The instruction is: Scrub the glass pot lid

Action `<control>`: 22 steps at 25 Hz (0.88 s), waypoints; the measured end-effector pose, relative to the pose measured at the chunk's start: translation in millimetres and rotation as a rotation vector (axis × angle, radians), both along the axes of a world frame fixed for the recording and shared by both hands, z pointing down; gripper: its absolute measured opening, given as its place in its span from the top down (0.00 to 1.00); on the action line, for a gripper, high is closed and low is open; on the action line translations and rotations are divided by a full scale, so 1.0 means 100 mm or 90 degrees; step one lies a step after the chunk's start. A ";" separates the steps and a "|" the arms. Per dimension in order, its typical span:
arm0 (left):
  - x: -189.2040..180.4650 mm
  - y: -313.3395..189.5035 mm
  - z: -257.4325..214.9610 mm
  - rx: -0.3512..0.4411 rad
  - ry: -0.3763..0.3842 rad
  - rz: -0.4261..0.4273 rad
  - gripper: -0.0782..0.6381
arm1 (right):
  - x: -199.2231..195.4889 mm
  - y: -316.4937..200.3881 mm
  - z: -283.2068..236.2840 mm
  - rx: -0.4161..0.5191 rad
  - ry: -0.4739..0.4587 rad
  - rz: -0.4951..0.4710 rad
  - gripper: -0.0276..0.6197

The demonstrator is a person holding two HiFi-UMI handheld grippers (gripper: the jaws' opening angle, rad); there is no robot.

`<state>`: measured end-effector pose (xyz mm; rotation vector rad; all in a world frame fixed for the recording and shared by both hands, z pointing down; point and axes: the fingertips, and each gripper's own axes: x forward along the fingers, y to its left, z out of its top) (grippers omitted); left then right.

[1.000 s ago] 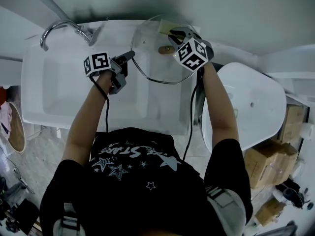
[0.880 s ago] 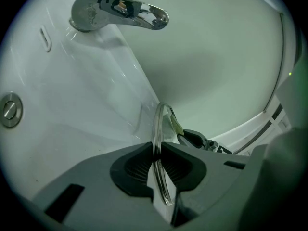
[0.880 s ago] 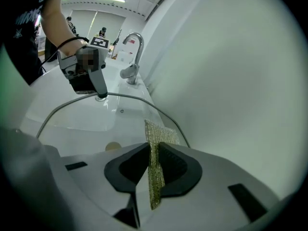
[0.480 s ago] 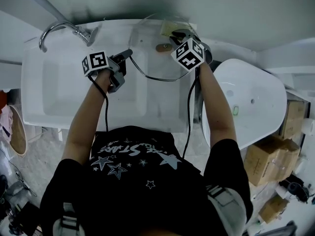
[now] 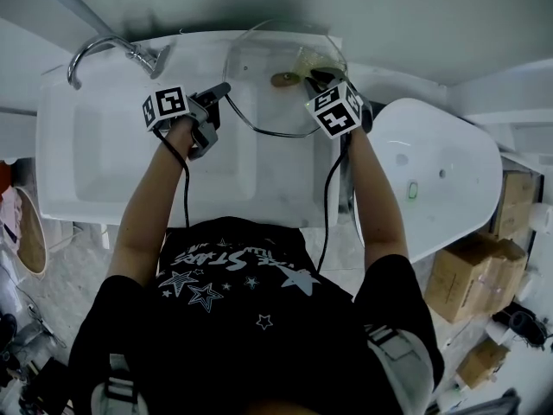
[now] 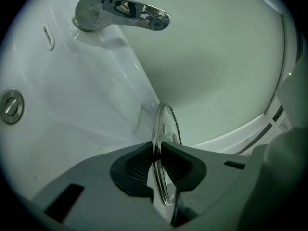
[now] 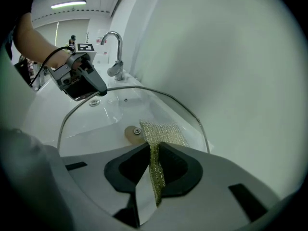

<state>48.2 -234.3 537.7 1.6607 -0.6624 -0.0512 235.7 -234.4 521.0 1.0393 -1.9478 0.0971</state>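
Sink (image 5: pixel 112 171): seen white. Tap (image 5: pixel 102 48) at sink's back: shiny silver. Glass lid (image 5: pixel 259 93) over sink: clear, brown knob (image 5: pixel 283 79). Scrub cloth (image 7: pixel 161 134): gold, woven like net. Cube (image 5: pixel 168 106) over sink: marked with black-and-white squares. Shirt (image 5: pixel 242 318) before sink: black, dotted with white stars.

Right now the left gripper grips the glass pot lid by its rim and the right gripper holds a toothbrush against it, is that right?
Not quite. The right gripper holds no toothbrush: its jaws are shut on a golden mesh scouring cloth, laid against the glass pot lid, as the right gripper view shows. The left gripper does grip the rim.
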 end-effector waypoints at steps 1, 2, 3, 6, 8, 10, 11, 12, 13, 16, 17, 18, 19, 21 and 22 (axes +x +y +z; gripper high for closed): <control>0.00 0.00 0.00 0.000 -0.001 -0.001 0.81 | 0.01 0.04 0.00 -0.002 -0.007 0.007 0.85; 0.00 0.00 -0.01 0.001 -0.003 -0.002 0.80 | 0.01 0.07 0.01 -0.004 -0.012 0.012 0.85; 0.00 0.00 -0.01 0.001 -0.004 -0.004 0.81 | 0.01 0.11 0.01 -0.005 -0.017 0.017 0.85; 0.00 0.00 -0.01 0.004 -0.007 -0.005 0.80 | 0.00 0.20 0.02 -0.007 -0.027 0.030 0.85; -0.01 0.00 0.00 0.004 -0.008 -0.006 0.81 | -0.01 0.25 0.03 -0.009 -0.035 0.040 0.85; -0.01 -0.01 0.01 0.004 -0.009 -0.009 0.81 | -0.03 0.29 0.04 -0.013 -0.048 0.053 0.85; -0.01 -0.01 0.01 0.003 -0.010 -0.010 0.81 | -0.03 0.31 0.05 -0.016 -0.057 0.061 0.85; -0.01 -0.01 0.02 0.002 -0.010 -0.011 0.80 | -0.04 0.33 0.06 -0.019 -0.066 0.071 0.85; 0.00 -0.01 0.01 0.002 -0.011 -0.011 0.81 | -0.04 0.36 0.06 -0.022 -0.077 0.082 0.85; -0.01 0.00 0.02 -0.001 -0.010 -0.012 0.81 | -0.09 0.45 0.05 -0.028 -0.109 0.108 0.85; -0.02 0.00 0.02 -0.001 -0.011 -0.012 0.80 | -0.11 0.48 0.04 -0.028 -0.117 0.113 0.85; -0.03 0.00 0.03 -0.001 -0.012 -0.011 0.81 | -0.14 0.51 0.04 -0.028 -0.123 0.117 0.85; -0.03 0.00 0.03 0.000 -0.014 -0.011 0.81 | -0.16 0.53 0.04 -0.027 -0.128 0.121 0.85; -0.01 -0.01 0.03 0.004 -0.019 -0.010 0.81 | -0.18 0.57 0.05 -0.028 -0.137 0.126 0.85; 0.00 -0.01 0.02 0.004 -0.021 -0.009 0.80 | -0.19 0.59 0.05 -0.029 -0.141 0.128 0.85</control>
